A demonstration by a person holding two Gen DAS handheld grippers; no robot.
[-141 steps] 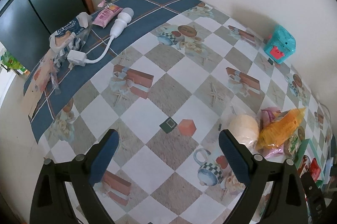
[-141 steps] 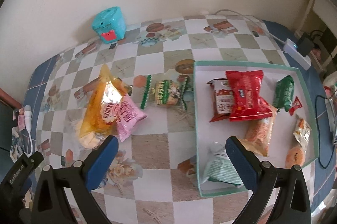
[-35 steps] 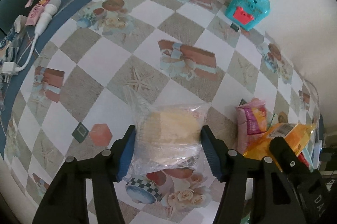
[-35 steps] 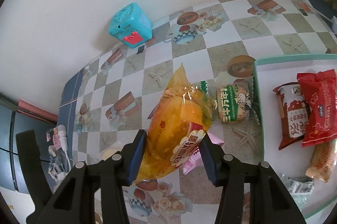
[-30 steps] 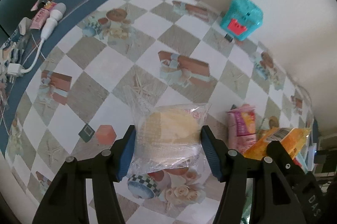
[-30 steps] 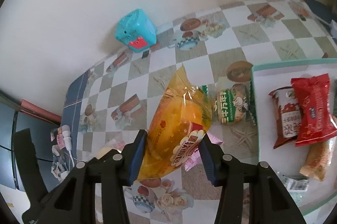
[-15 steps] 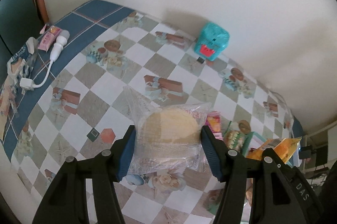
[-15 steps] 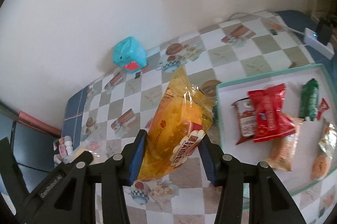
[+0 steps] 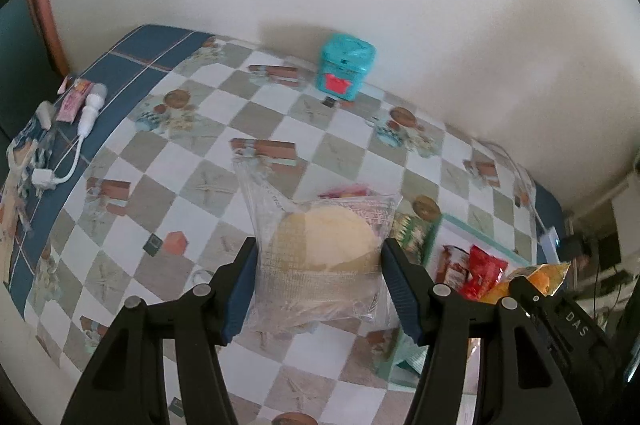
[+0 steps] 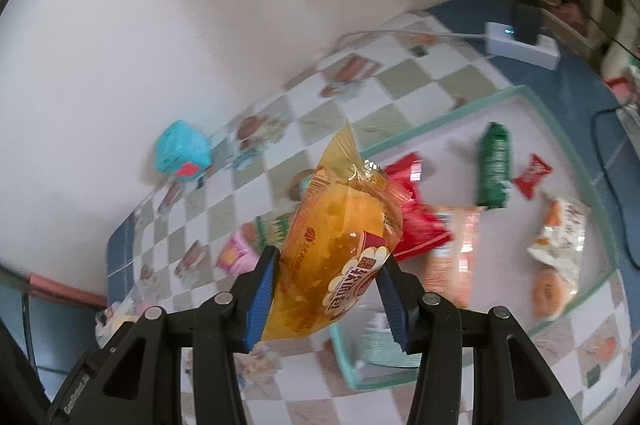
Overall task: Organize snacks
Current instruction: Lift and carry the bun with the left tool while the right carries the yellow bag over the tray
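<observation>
Both packets had come up off the checked tablecloth [image 9: 208, 129] since a second or so earlier, when they were gripped low over it; the views now looked down from higher, and the right wrist view had swung toward the tray, so the carry to it seemed under way.

At the far left edge lay a white charger and cable [image 9: 82, 129] beside a small pink tube [image 9: 72, 101]. Moving right, the left gripper [image 9: 318, 281] was clamped on one clear-wrapped pale bun [image 9: 324, 245], held well above the cloth. Behind it stood one teal box [image 9: 346, 73] against the wall. Still on the cloth were two loose snacks: one pink packet [image 10: 236, 255] and one green-and-white packet [image 10: 272, 227], just beside the tray's near rim.

Further right, the right gripper [image 10: 326, 289] was closed on one orange bread packet [image 10: 340, 237], held in the air, apparently over the tray's left edge. The teal-rimmed tray [image 10: 456, 113] held, as far as blur allowed, about eight packets: two red ones (one large, one small), one dark green, one orange-toned, one white with orange print, one round biscuit-like item and one pale green packet, plus a red-and-white one seen only in the left view. A white power strip [image 10: 520, 45] sat beyond.

Two snacks were in hand, then, and two waited.
</observation>
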